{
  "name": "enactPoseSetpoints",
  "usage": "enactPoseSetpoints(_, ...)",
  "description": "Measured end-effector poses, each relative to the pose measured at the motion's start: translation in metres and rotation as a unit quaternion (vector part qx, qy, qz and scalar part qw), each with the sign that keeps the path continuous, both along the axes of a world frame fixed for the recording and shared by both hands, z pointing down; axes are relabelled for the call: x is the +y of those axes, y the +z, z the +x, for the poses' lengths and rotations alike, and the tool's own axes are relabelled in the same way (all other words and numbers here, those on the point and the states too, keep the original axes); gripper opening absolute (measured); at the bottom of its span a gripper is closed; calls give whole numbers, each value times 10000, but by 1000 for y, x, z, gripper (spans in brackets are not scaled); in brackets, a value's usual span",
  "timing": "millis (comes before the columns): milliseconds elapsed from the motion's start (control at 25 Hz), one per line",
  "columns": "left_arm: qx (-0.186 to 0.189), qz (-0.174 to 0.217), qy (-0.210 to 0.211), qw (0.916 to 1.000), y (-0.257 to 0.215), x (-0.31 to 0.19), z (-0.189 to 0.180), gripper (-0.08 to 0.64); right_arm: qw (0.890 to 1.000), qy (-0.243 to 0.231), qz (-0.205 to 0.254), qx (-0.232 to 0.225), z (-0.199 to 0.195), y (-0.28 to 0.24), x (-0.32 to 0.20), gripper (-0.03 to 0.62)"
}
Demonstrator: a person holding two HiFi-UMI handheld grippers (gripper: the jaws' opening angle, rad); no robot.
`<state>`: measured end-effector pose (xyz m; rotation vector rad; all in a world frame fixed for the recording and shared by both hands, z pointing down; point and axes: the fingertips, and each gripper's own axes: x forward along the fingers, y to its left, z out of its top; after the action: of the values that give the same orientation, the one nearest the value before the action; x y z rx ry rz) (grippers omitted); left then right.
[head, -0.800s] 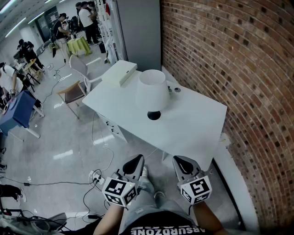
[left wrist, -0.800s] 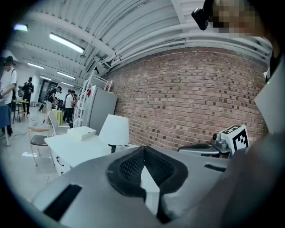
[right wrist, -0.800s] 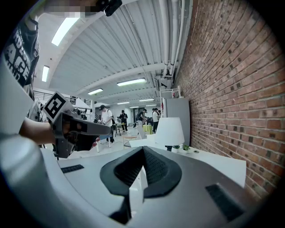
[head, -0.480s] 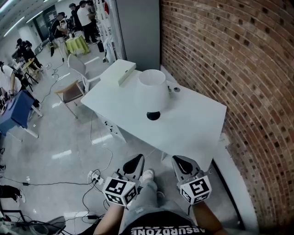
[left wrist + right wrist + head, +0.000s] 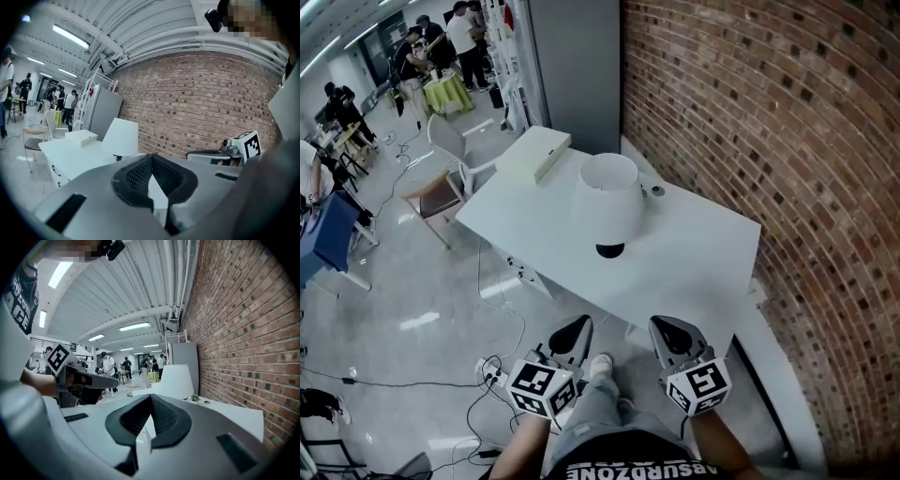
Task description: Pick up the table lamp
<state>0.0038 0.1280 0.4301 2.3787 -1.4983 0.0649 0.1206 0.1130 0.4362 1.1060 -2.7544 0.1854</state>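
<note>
Two pairs of fingers are pressed shut with nothing between them. The left gripper [image 5: 578, 325] and the right gripper [image 5: 662, 326] hang side by side, short of the near edge of the desk [image 5: 703, 253] and well apart from the table lamp [image 5: 607, 199]. The lamp stands upright on its dark base in the desk's far half, near the edge along the brick wall [image 5: 787, 169]. A flat white box [image 5: 534, 153] lies at the far left corner.

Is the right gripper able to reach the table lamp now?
Probably not yet: the right gripper is shut and short of the table; the table lamp stands farther back. Nothing blocks the way.
</note>
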Motion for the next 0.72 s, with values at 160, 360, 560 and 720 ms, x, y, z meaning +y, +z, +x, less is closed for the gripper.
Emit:
enactPoseSetpoints(160, 3, -45, 10, 10000, 0, -17, -11, 6, 10000, -28, 1, -65, -11, -3, -14, -2)
enactPoseSetpoints(360, 90, -82, 23, 9999, 0, -39, -19, 6, 9999, 22, -18, -130, -16, -4, -38, -2)
enactPoseSetpoints(560, 236, -105, 140, 9996, 4, -59, -23, 6, 9995, -3, -159, -262, -22, 0, -59, 10)
enactPoseSetpoints(720, 377, -90, 189, 9991, 6, -74, -28, 13, 9990, -60, -315, -313, -28, 7, -74, 88)
